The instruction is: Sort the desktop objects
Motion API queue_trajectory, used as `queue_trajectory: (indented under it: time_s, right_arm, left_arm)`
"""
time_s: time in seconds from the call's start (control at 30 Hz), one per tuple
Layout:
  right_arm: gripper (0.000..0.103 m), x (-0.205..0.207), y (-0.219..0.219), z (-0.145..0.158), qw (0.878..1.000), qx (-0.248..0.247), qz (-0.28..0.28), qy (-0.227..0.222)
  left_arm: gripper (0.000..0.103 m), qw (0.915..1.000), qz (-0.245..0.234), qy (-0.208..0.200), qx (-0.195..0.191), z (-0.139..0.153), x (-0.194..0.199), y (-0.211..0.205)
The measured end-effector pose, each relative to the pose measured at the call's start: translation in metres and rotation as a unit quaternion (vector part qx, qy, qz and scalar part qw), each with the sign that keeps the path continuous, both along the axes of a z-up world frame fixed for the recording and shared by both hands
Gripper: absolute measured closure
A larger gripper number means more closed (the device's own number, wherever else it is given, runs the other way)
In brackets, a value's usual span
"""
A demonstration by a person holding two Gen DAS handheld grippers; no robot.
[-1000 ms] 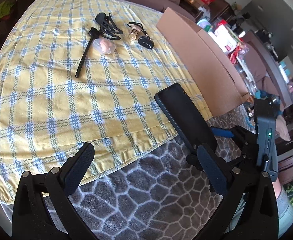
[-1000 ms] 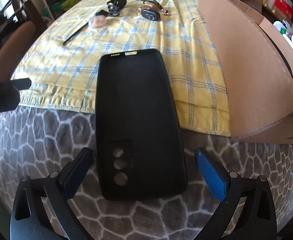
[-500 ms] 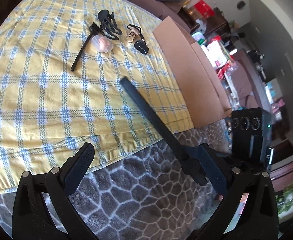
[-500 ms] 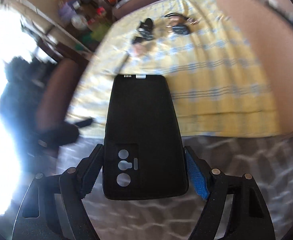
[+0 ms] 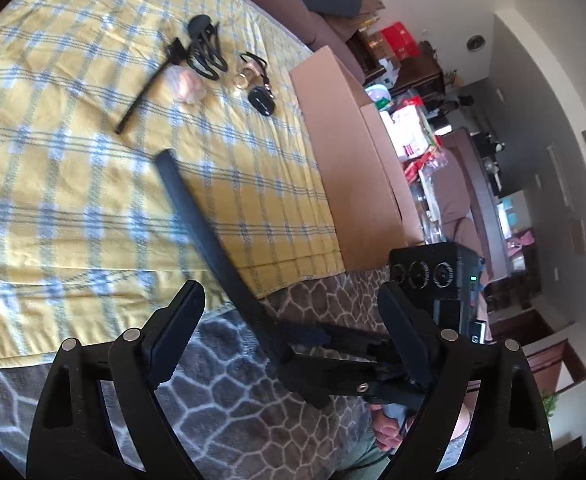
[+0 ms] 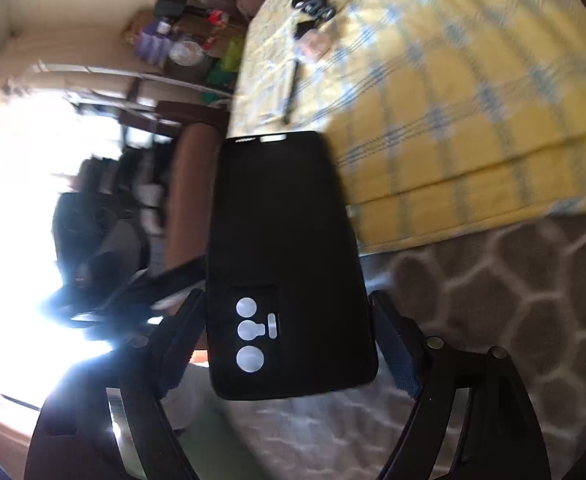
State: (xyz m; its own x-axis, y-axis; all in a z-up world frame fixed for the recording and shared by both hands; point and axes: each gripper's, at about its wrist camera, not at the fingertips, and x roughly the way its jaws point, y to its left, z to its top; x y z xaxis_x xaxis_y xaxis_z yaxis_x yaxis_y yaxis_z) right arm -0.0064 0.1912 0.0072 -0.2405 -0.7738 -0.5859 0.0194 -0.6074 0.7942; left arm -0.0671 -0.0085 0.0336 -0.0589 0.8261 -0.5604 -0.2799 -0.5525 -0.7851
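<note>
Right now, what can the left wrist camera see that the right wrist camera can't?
Only the left wrist view shows the tall brown cardboard box and the black earbud case.

Only the right wrist view shows the black phone case's round camera holes and the bright window.

Both show that phone case between the right gripper's jaws, the yellow checked cloth, the thin black brush and the grey patterned blanket.
</note>
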Motion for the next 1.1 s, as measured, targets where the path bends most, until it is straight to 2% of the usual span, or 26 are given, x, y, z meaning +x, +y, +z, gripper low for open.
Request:
queue_trajectory:
  time_s: [0.07,0.13,0.2,0.43,0.53,0.63,0.77,0.87,0.9,0.97,1.0,1.03,1.1]
  right_arm:
    - [0.016,0.000,-0.003,0.015,0.997,0.076,0.007,0.030]
    - [0.015,0.003,-0.005,0.031,0.986,0.154,0.013,0.063]
    - [0.015,0.006,-0.001,0.041,0.977,0.196,0.000,0.084]
    - [0.015,0.011,0.039,0.046,0.974,0.194,-0.075,0.085]
    - [0.015,0.013,0.049,0.049,0.968,0.217,-0.088,0.096]
    - [0.015,0.019,0.059,0.048,0.960,0.245,-0.086,0.104]
    - [0.013,0.014,0.058,0.035,0.961,0.252,-0.071,0.092]
    - [0.014,0.012,0.053,0.029,0.966,0.235,-0.067,0.088]
    - [0.019,0.011,0.053,0.029,0.967,0.230,-0.070,0.091]
    - [0.036,0.011,0.055,0.029,0.971,0.208,-0.078,0.091]
    - [0.053,0.010,0.058,0.027,0.974,0.190,-0.085,0.087]
    - [0.063,0.010,0.061,0.025,0.978,0.168,-0.092,0.081]
    - [0.064,0.009,0.065,0.021,0.982,0.143,-0.105,0.070]
  left_arm:
    - [0.016,1.0000,-0.008,0.001,0.002,0.000,0.003,0.011]
    - [0.016,0.9999,-0.016,0.003,0.007,0.001,0.004,0.022]
    - [0.016,0.9995,-0.025,0.001,0.017,0.004,0.000,0.034]
    - [0.006,0.9966,-0.039,0.013,0.072,0.021,-0.018,0.068]
    - [0.006,0.9972,-0.034,0.001,0.067,0.013,-0.026,0.074]
    - [0.007,0.9978,-0.008,-0.020,0.063,0.006,-0.029,0.062]
    - [0.005,0.9979,0.019,-0.018,0.059,0.005,-0.034,0.041]
    - [0.005,0.9982,0.029,-0.029,0.045,-0.005,-0.032,0.033]
    - [0.005,0.9982,0.030,-0.032,0.040,-0.009,-0.030,0.032]
    - [0.005,0.9983,0.028,-0.040,0.033,-0.018,-0.026,0.030]
    - [0.005,0.9983,0.027,-0.043,0.030,-0.020,-0.024,0.031]
    - [0.005,0.9983,0.026,-0.045,0.028,-0.023,-0.024,0.029]
    - [0.005,0.9982,0.026,-0.047,0.026,-0.026,-0.023,0.026]
